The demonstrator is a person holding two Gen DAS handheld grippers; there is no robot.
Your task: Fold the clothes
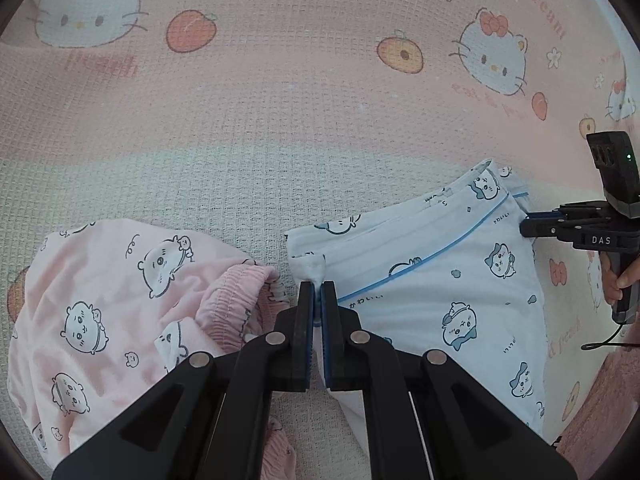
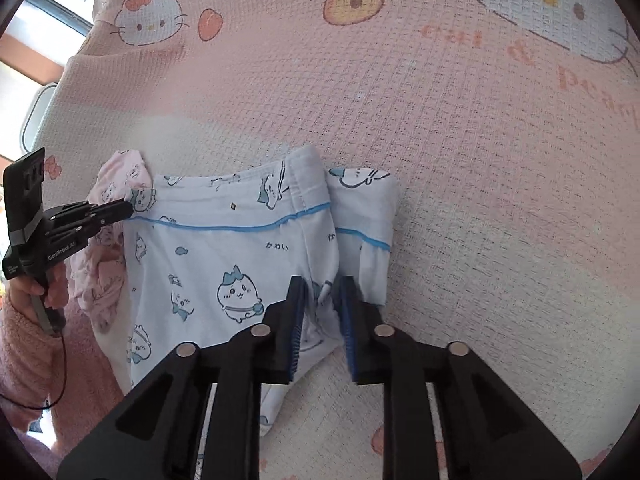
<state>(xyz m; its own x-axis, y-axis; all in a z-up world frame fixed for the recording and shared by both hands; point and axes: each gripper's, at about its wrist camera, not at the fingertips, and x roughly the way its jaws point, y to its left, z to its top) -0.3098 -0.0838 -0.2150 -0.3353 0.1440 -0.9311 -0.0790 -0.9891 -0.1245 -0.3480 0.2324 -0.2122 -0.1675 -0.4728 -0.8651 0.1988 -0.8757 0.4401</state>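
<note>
Left gripper point(image 1: 317, 286) clenched on blue garment's point(image 1: 432, 280) corner, right gripper point(image 2: 322, 284) parted astride its opposite fold

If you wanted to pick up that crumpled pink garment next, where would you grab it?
Probably by the ribbed waistband of the pink garment, coming down from above. That gathered band bulges up in a thick ridge, easier for two fingers to pinch than the flat printed cloth beside it.
</note>
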